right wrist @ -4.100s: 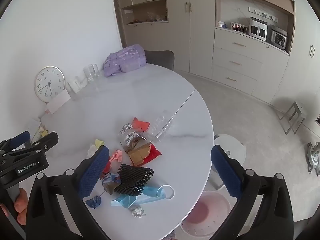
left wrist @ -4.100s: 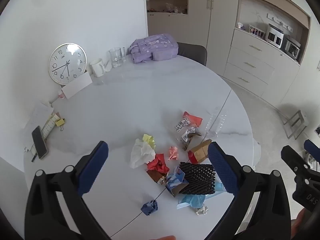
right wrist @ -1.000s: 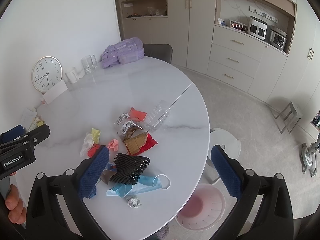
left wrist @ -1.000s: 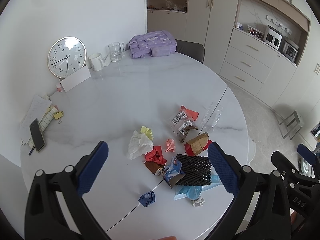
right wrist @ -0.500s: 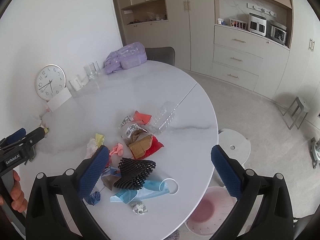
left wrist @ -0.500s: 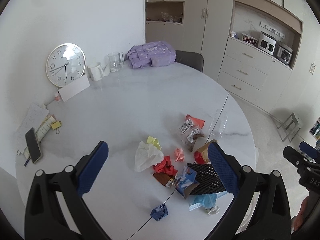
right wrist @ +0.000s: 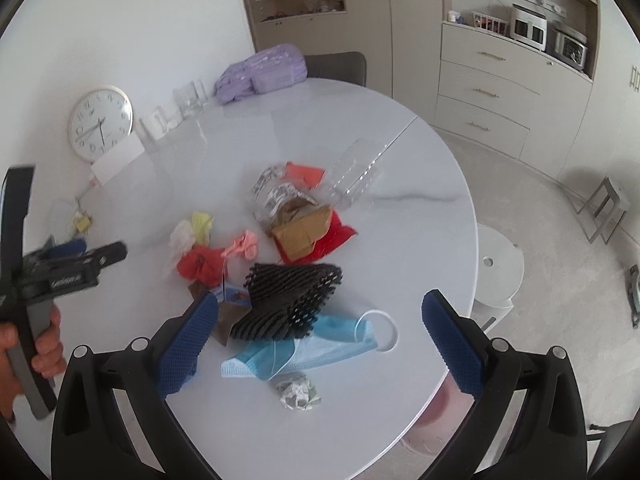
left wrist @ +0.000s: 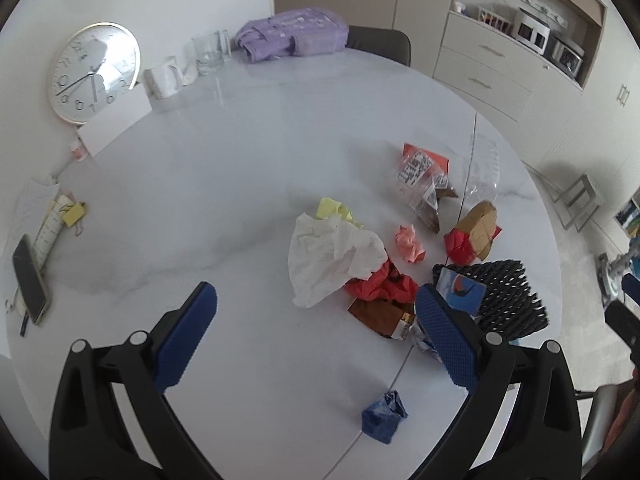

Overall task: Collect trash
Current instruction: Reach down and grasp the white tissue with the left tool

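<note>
Trash sits bunched near the surface [right wrist: 420, 152] edge closest to the pink bin [right wrist: 440, 412] on the floor, so, by my read, drops stay short. White tissue [left wrist: 328, 256], black mesh sleeve [right wrist: 292, 300], blue mask [right wrist: 308, 352] all loose, none gripped. Left tool [left wrist: 316, 320]: wide, empty, above surface, aimed fwd/down at tissue. Right tool [right wrist: 320, 332]: wide, empty, above mesh/mask, tilted down.

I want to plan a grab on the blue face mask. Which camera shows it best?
The right wrist view: the face mask lies nearly whole under the black foam net. The left wrist view shows almost none of it, hidden behind the left gripper's finger.
</note>
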The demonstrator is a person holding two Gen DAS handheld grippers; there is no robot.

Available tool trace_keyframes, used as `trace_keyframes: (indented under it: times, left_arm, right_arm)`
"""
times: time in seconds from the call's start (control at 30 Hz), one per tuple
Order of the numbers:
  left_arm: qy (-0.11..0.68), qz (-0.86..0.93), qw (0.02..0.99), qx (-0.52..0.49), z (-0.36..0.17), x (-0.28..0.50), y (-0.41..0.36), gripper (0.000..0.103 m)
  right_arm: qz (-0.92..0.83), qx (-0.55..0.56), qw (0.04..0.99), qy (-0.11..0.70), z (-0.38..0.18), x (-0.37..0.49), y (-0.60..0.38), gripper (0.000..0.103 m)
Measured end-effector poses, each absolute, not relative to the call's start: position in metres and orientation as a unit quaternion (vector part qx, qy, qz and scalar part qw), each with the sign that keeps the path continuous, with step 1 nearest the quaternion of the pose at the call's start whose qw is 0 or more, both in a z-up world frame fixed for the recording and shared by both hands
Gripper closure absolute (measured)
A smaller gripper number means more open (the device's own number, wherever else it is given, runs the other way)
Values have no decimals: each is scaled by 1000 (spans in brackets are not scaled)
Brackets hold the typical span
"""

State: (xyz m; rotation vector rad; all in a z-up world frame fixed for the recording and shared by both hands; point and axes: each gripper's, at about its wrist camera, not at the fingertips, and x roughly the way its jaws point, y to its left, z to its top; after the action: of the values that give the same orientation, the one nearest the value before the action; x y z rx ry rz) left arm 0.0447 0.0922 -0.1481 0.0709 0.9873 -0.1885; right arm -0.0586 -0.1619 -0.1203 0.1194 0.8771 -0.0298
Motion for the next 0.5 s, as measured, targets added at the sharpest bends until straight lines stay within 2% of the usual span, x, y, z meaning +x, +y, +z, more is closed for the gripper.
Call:
trace_keyframes:
  times: [0.2, 0.3, 0.4, 0.47, 0.5]
  left_arm:
    - [471, -116, 872, 58, -175, 85, 68, 8]
    - [491, -132, 860, 48, -188, 105, 58, 16]
    - [524, -131, 840, 55, -205, 126, 46, 34]
    - [550, -129, 824, 47, -218, 133, 48, 55]
    - [561, -129, 817, 35, -223, 136, 51, 61]
  right_arm:
    - [-22, 40, 891, 452, -139, -56, -142, 2]
    - [-28, 53, 887, 458, -143, -54, -141, 2]
    - [-32, 62, 885, 460, -146, -47, -140, 2]
    - [-32, 65, 885, 460, -147, -41, -137, 2]
    - [-31, 65, 885, 460, -147, -39, -136, 2]
